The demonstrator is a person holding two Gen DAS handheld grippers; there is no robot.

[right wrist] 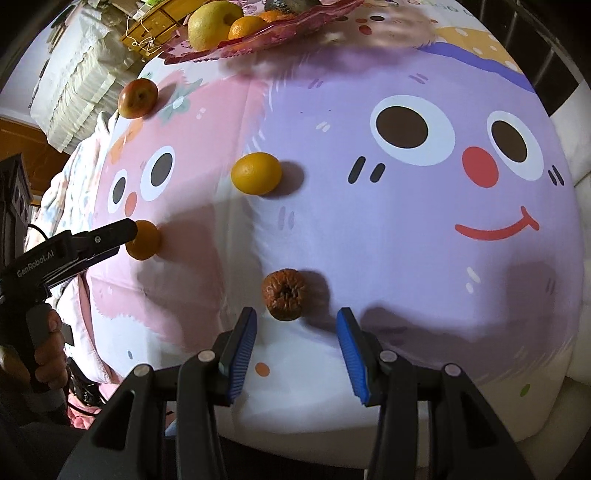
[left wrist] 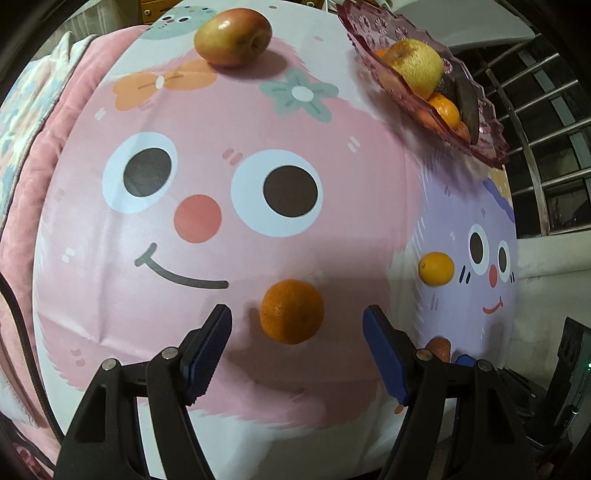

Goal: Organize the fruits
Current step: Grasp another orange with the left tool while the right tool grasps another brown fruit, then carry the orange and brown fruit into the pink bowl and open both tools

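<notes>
My left gripper point(left wrist: 297, 317) is open, its blue pads either side of an orange point(left wrist: 291, 312) lying on the cartoon tablecloth; the same orange point(right wrist: 146, 240) shows in the right wrist view beside the left gripper point(right wrist: 110, 236). My right gripper point(right wrist: 297, 321) is open, just short of a brown wrinkled fruit point(right wrist: 283, 294). A yellow-orange citrus point(left wrist: 436, 268) point(right wrist: 256, 173) lies between the two cartoon faces. A red-green apple point(left wrist: 232, 37) point(right wrist: 138, 98) lies at the far side. A pink glass fruit plate point(left wrist: 480, 144) point(right wrist: 295, 31) holds a yellow pear, oranges and a dark fruit.
A pink quilt point(left wrist: 33, 155) lies along the table's left side. A metal window grille point(left wrist: 546, 122) stands at the right. A wooden cabinet point(right wrist: 155, 22) and white bedding point(right wrist: 74, 85) lie beyond the table.
</notes>
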